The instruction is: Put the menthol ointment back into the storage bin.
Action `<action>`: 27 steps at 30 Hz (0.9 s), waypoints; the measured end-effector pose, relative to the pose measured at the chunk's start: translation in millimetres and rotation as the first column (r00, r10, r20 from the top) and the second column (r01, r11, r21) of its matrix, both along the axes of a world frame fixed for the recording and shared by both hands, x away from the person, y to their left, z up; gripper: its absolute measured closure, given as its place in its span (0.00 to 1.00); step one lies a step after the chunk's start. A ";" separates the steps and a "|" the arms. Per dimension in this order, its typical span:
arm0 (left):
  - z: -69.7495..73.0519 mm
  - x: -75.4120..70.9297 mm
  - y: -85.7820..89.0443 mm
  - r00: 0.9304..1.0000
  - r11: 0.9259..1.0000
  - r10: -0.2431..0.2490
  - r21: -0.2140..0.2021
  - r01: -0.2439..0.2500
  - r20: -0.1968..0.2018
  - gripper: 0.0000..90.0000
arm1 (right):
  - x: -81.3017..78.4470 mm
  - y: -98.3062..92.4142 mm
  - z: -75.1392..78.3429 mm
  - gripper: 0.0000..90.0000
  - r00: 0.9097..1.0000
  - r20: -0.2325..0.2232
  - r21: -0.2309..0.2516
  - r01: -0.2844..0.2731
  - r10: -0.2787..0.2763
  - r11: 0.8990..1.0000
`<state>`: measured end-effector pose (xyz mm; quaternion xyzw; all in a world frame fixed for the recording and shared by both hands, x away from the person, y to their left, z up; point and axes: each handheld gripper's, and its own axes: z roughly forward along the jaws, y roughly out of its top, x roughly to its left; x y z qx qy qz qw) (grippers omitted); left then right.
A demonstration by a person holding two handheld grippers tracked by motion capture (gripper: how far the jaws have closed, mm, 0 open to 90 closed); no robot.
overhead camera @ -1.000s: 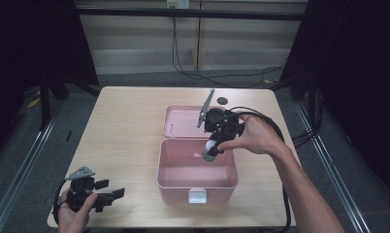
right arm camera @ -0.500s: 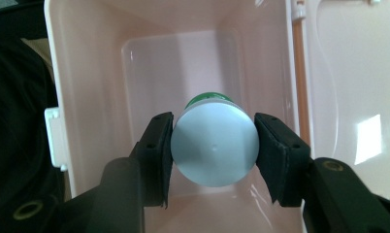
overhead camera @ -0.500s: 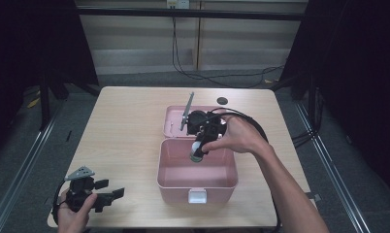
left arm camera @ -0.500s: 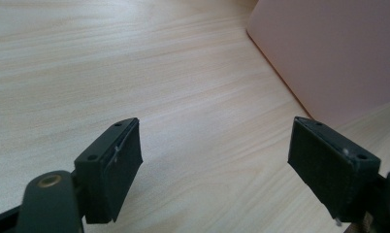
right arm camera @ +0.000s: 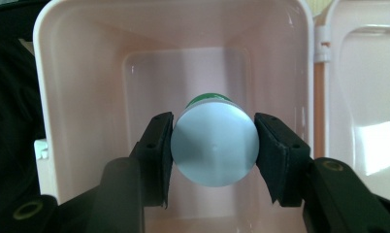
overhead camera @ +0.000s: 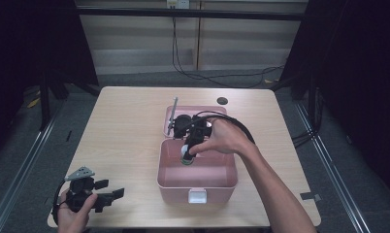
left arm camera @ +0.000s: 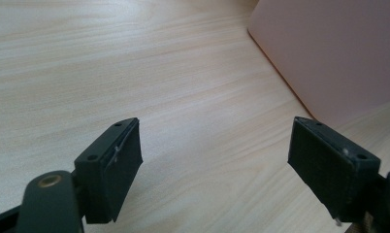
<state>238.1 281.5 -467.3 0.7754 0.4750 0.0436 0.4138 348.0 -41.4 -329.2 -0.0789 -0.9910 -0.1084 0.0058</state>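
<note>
- Centre of the high view: the right gripper [overhead camera: 187, 156] hangs over the open pink box [overhead camera: 197, 187], pointing down into its cavity.
- Its fingers [right arm camera: 156, 150] are clamped tight on a small cylindrical container [right arm camera: 215, 144] with a pale flat end and a green band further down its body; one pad presses on each side of it.
- In the right gripper view the container sits dead centre, with the box's pale inner walls all around it and the floor of the box beyond.
- The box's hinged lid [right arm camera: 365, 116] lies open at the right edge of that frame; in the high view it lies flat just above the box.
- Lower left of the high view: the left gripper [overhead camera: 108, 198] sits low over the wooden worktop [overhead camera: 120, 126], gripped by a hand [overhead camera: 72, 216].
- Its fingers [left arm camera: 113, 167] stand wide apart with nothing between them, just bare wood grain, and the pink box wall sits at the upper right of that frame.
- A small dark round mark [overhead camera: 222, 101] sits on the worktop near its far edge.
</note>
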 end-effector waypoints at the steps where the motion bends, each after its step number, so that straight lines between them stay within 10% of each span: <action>1: -0.1 0.2 0.0 1.000 1.000 -0.002 0.002 0.002 0.001 0.22 | 1.1 3.9 -2.4 0.56 1.000 -0.004 -0.001 -0.009 0.009 1.000; 27: 0.6 -0.6 1.4 1.000 1.000 0.004 -0.004 -0.004 0.001 0.22 | 4.2 39.9 -27.4 0.56 0.998 -0.035 -0.069 -0.058 0.056 0.996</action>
